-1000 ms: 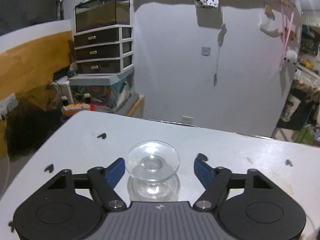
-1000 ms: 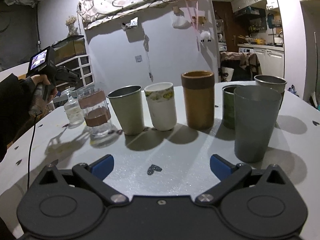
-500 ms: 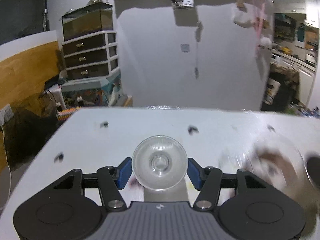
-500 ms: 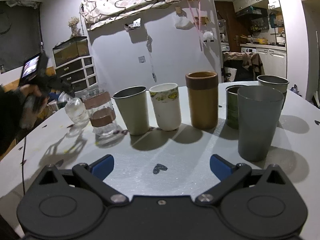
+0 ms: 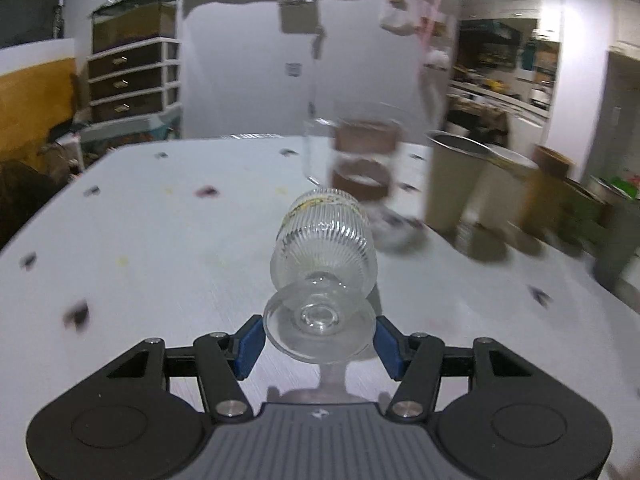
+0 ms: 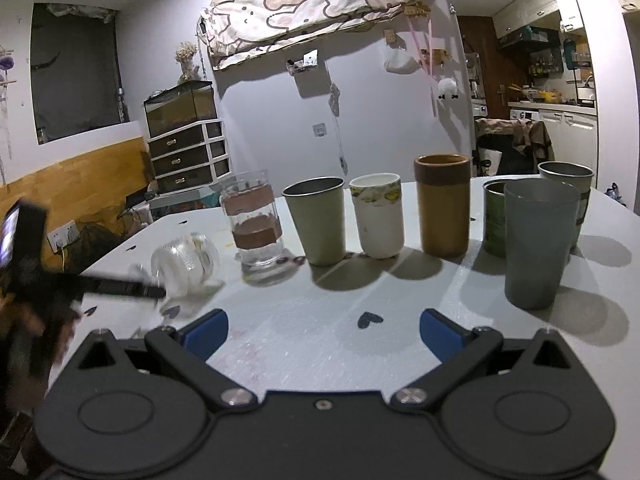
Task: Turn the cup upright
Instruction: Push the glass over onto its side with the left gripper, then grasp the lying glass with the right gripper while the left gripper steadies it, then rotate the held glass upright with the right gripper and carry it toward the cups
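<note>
A clear ribbed footed glass cup is held lying on its side above the white table, foot toward the camera, mouth pointing away. My left gripper is shut on the cup's round foot. In the right wrist view the same cup shows at the left, tilted, with the left gripper's blurred fingers on it. My right gripper is open and empty, low over the table in front of a row of upright cups.
A row of upright cups stands on the table: a clear glass with brown bands, a metal cup, a white patterned cup, a brown cup, a green cup, a grey tumbler. Drawers stand behind.
The left gripper closed on the cup's foot, lifted it off the table and swung right toward the row of cups, tipping the cup onto its side. The right gripper stayed nearly still.
</note>
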### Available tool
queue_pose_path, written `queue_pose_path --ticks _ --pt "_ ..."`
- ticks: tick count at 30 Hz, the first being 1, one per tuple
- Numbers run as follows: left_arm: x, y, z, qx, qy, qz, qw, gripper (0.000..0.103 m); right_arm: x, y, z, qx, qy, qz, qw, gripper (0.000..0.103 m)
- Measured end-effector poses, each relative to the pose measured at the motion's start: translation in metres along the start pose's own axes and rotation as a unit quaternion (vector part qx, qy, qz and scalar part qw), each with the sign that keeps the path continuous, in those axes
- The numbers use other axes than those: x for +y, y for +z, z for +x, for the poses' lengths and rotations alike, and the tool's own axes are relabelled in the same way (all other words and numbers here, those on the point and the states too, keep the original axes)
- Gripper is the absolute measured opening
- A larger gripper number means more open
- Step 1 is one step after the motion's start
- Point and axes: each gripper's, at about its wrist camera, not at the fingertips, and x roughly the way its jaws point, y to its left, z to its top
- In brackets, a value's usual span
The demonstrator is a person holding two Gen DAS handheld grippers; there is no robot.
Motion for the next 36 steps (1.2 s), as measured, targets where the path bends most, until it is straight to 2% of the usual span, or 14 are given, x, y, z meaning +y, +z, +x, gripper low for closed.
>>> queue_pose_path --ticks 6,9,12,16,21,24,28,30,32,33,35,36 --pt "-0.028 -0.051 -0.042 0.013 -0.033 0.019 0.9992 0.059 0.013 -0.006 -0.017 0.003 0.015 -0.011 1.000 0.103" --pt "-0.040 -0.062 -0.052 -0.002 -0.025 0.035 0.9991 0.060 0.021 -0.005 -0.020 0.006 0.020 -0.023 1.000 0.103" --pt "-0.042 -0.060 -0.049 -0.012 -0.019 0.022 0.9995 0.061 0.029 0.002 -0.011 0.013 0.025 -0.032 0.999 0.103" --pt "-0.041 -0.062 -0.059 -0.042 -0.022 0.005 0.9989 0.079 0.036 0.021 0.020 0.059 0.052 0.001 0.997 0.103" --pt "-0.031 -0.061 -0.066 -0.054 -0.033 -0.016 0.9979 0.080 0.049 0.041 0.083 0.173 0.092 0.072 0.978 0.100" --pt "-0.025 -0.061 -0.068 -0.057 -0.034 -0.021 0.9976 0.080 0.054 0.046 0.120 0.243 0.121 0.127 0.954 0.097" --pt "-0.021 -0.064 -0.071 -0.060 -0.044 -0.020 0.9970 0.080 0.059 0.042 0.159 0.320 0.115 0.183 0.922 0.095" --pt "-0.019 -0.066 -0.071 -0.060 -0.053 -0.024 0.9965 0.080 0.063 0.037 0.171 0.347 0.105 0.185 0.914 0.093" --pt "-0.019 -0.068 -0.071 -0.059 -0.060 -0.025 0.9961 0.080 0.069 0.037 0.173 0.349 0.102 0.179 0.914 0.092" --pt "-0.019 -0.068 -0.070 -0.059 -0.063 -0.024 0.9960 0.080 0.071 0.037 0.175 0.354 0.104 0.181 0.912 0.085" --pt "-0.020 -0.068 -0.071 -0.060 -0.067 -0.021 0.9957 0.080 0.070 0.035 0.176 0.359 0.101 0.190 0.908 0.077" --pt "-0.020 -0.069 -0.071 -0.061 -0.067 -0.020 0.9957 0.080 0.069 0.035 0.175 0.359 0.106 0.189 0.908 0.077"
